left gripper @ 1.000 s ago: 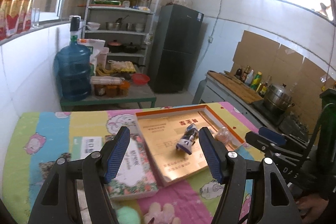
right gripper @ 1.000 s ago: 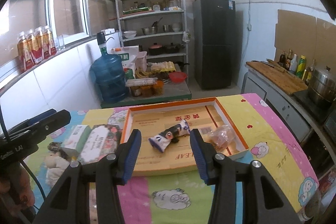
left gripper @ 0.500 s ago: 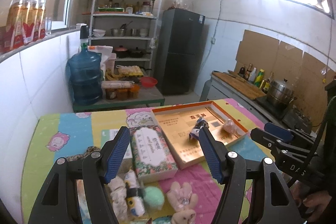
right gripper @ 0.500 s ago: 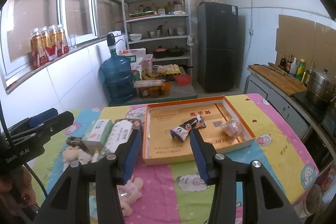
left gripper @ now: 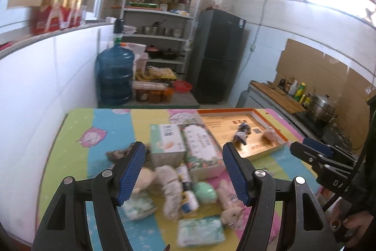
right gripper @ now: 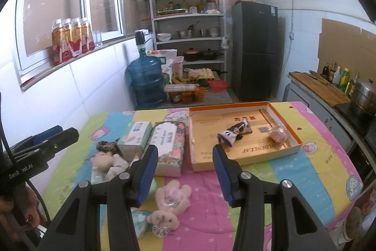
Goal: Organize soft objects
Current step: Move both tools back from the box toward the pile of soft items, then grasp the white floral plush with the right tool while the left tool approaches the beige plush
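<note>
Blue-padded fingers of the left gripper point(left gripper: 183, 171) and right gripper point(right gripper: 185, 172) stand apart and empty above a bench with a colourful cartoon cloth point(right gripper: 312, 171), where plush toys point(right gripper: 172, 198) lie clustered beside two tissue boxes point(right gripper: 169, 147) and a shallow orange-rimmed box point(right gripper: 285, 127).

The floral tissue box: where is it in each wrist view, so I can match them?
Left wrist: floral tissue box, centre, between the fingertips, left of the orange-rimmed tray.
Right wrist: floral tissue box, left of centre, above the left fingertip.
Shared landmark: the blue water jug.
</note>
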A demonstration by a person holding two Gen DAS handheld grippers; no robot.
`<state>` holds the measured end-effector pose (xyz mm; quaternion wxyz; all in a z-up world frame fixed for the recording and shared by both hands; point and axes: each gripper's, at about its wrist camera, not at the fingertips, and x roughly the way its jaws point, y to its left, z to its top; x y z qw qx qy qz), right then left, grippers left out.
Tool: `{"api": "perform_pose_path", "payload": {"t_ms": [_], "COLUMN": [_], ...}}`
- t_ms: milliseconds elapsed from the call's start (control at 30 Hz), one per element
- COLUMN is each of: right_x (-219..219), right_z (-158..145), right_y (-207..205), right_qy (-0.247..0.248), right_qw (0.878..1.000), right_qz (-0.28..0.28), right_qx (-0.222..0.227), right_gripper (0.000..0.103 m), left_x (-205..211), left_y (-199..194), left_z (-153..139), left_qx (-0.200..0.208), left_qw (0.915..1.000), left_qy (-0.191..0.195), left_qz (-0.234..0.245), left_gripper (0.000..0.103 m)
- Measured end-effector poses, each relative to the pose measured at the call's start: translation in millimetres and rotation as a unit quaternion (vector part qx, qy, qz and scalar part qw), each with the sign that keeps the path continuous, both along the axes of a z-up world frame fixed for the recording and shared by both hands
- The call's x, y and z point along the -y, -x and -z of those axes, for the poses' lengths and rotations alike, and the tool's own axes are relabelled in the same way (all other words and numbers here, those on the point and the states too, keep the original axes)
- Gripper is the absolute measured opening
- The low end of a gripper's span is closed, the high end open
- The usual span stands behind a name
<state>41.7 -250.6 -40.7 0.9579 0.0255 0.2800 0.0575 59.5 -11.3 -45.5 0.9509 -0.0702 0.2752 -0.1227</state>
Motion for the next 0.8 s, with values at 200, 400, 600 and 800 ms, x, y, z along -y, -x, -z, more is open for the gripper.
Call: {"api": "perform_pose_path", "payload": {"t_ms": [200,400,600,800], "right_x": [-18,-35,-61,-100], "right_z": [9,19,29,43], "right_y": [4,5,-3,-19], "right_qy": [0.003,0.005,-0.001,0.014], "right_qw": [1.000,0.999,0.997,0.992], "right_qz": [-0.010,-0.024,-0.061,-0.108], "right_qx": [-0.010,-0.025,-0.044,-0.069], "right_gripper": [0.056,0.060,0.060,0.060], "left_x": [-37,-60,-73,-80], "left_y": [10,16,12,-1], "left_z": [14,31,48,62], "left_qx": [-0.007,-0.014,-0.032,-0.045], "left_qw": [0.9995,0.9990,0.9979,0.9969], "left_qy": [0.001,0.003,0.005,0.006], "left_qz": [-0.032,-0.042,-0.056,-0.064], "left_gripper": [0.070,0.070,0.070,0.070]}}
